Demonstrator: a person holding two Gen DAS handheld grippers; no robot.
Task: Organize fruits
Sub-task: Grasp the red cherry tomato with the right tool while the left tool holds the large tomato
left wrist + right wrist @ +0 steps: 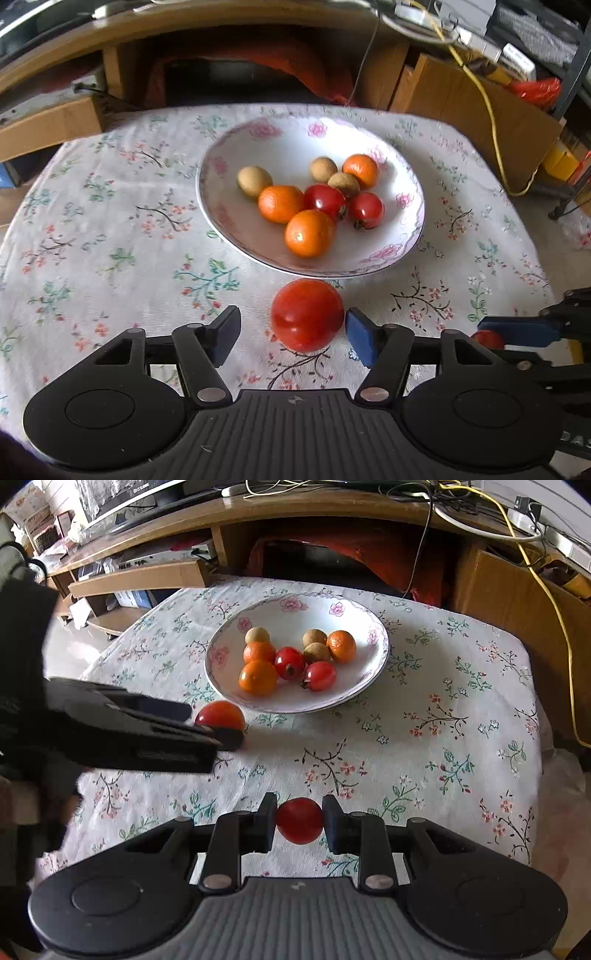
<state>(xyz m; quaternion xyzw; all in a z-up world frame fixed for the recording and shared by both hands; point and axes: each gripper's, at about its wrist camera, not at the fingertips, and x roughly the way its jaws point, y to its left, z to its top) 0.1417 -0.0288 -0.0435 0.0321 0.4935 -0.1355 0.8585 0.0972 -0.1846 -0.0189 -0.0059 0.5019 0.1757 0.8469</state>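
A large red tomato (306, 314) lies on the floral tablecloth just in front of the white flowered bowl (402, 254). My left gripper (291, 336) is open around it: the right pad sits against the tomato and the left pad stands off with a gap. In the right wrist view, my right gripper (300, 823) is shut on a small red tomato (300, 819), held above the cloth near the front of the table. The bowl (295, 709) holds three oranges, three small brown fruits and two small tomatoes. The left gripper (212, 725) and large tomato (220, 716) show at left.
The table (461, 701) is covered by a floral cloth, with bare cloth to the bowl's left and right. A wooden desk (332, 513) with cables and cardboard boxes (480, 110) stands behind it. A yellow cable (554, 627) hangs at the right.
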